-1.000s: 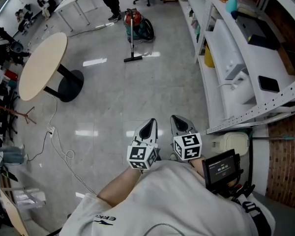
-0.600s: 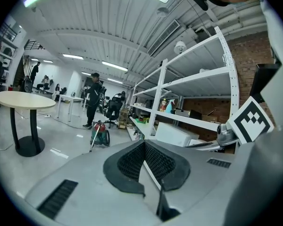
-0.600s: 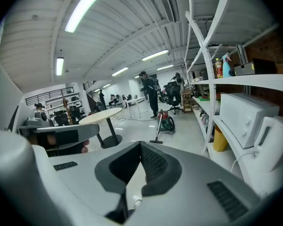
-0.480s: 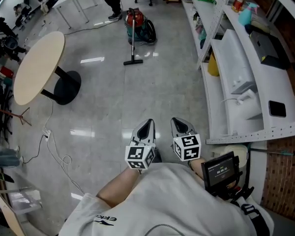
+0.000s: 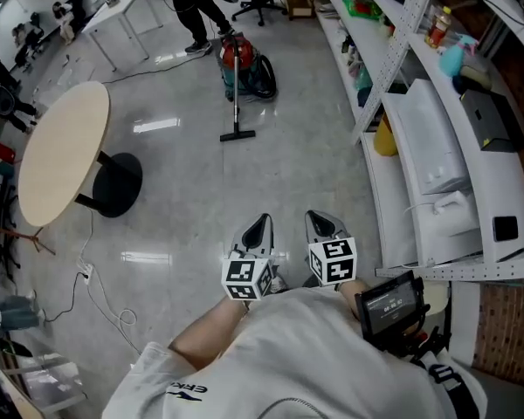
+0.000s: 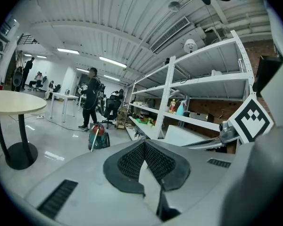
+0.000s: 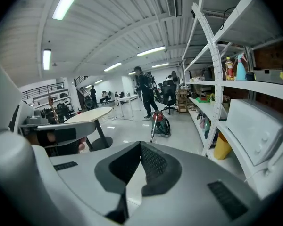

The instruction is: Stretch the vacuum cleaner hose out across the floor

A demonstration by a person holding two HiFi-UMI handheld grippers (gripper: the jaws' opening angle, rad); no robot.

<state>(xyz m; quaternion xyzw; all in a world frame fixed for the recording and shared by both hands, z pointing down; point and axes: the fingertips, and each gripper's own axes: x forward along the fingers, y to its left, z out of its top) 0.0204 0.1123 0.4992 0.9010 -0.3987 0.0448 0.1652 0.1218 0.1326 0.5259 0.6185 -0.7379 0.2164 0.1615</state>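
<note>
Vacuum cleaner (image 5: 247, 70) sits well beyond left tool (image 5: 261, 221) and right tool (image 5: 320, 220).

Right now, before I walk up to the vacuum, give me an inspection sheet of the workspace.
Surface: glossy grey floor, reflecting ceiling lights.
Job's things: vacuum cleaner far ahead, wand down to floor head; hose seems looped at its body, not stretched out.
Clutter: round table at left.
Tools: left tool and right tool shut, empty.
Cables: white cable loose on floor at left.
Surroundings: shelving at right; person standing beside the vacuum.
</note>
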